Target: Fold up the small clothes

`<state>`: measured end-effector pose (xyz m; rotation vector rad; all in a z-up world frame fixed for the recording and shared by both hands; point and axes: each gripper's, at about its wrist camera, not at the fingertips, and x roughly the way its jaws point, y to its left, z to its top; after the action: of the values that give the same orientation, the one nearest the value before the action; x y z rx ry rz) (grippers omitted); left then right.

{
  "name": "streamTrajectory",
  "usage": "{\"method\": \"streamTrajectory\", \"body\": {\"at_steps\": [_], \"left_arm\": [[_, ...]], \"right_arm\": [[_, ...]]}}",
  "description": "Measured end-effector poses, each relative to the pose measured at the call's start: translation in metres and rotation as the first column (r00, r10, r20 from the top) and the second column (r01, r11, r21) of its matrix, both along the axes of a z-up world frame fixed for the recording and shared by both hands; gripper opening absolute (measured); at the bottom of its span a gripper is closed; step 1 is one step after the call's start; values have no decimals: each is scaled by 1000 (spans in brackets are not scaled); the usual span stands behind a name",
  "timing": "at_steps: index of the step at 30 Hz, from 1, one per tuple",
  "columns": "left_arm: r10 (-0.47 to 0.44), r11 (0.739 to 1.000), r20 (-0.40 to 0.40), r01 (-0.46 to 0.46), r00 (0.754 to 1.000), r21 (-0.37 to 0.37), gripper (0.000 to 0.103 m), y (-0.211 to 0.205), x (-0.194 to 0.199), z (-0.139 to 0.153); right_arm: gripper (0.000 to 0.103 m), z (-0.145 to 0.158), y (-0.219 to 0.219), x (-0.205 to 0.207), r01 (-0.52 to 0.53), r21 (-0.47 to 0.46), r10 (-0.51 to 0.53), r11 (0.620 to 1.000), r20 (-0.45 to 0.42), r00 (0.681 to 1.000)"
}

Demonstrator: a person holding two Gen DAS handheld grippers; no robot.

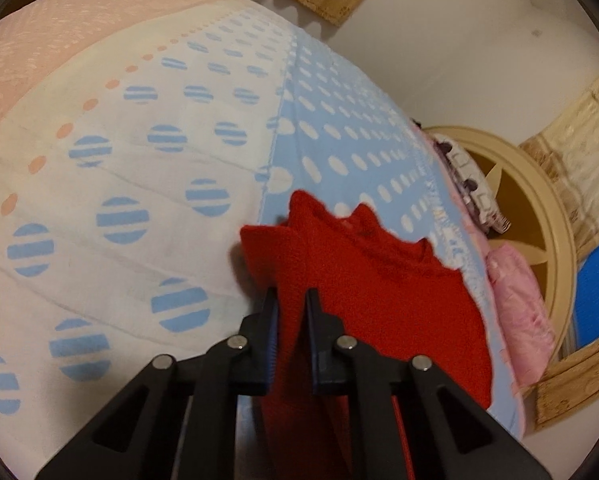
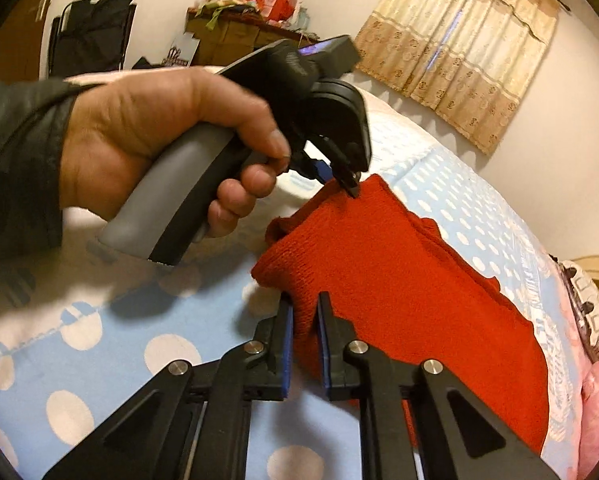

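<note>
- Bed [image 1: 147,184]: covered by a blanket [image 2: 479,220] in bands, peach at the far side, then white with blue striped discs, then light blue with white dots. Landmark for all positions below.
- Red knitted garment [image 1: 379,280]: lies on the blanket's light-blue band, close to the bed's edge, bunched and partly doubled over; one corner is raised off the bed.
- Pink padded cloth [image 1: 519,304]: hangs just over the bed's edge, beside the garment.
- Round beige frame [image 1: 555,216]: beyond the bed's edge, past the pink cloth; a patterned cloth rests on it.
- Curtain [image 2: 459,48]: on the wall behind the bed.
- Person's hand [image 2: 147,136], dark sleeve: above the bed, gripping the grey handle of the left claw.
- Left claw [image 1: 292,300]: jaws drawn in tight on a fold of the garment's near edge; red cloth fills the gap. The right wrist view shows its tips [image 2: 351,188] pinching the raised corner.
- Right claw [image 2: 305,308]: jaws likewise closed on a fold at the garment's edge nearest the camera, cloth pinched between the blue pads [image 2: 288,332].
</note>
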<state>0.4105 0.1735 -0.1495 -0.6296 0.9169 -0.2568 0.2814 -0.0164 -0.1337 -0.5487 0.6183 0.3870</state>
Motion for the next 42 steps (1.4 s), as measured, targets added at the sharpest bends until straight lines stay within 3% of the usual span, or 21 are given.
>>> {"method": "streamTrajectory", "body": {"at_steps": [10,24,33,42], "left_arm": [[11,996,66,-5,998,-85,12,-12,7,31],[-60,995,164,72,985,-68,11,-82,29,82],[-156,987,183,162,971,-18,11,-154,52,98],[-259,966,152,256,954,34,11,-225,69,86]], "right_arm": [[7,25,-42,-12,55,80,-61,995,72,996],[5,51,-105,-21,156,190,-184,969,139,973],[5,56,-157,-25,251,260,-290,932,122,949],[5,45,-203,-29,351,305,-379,886,38,925]]}}
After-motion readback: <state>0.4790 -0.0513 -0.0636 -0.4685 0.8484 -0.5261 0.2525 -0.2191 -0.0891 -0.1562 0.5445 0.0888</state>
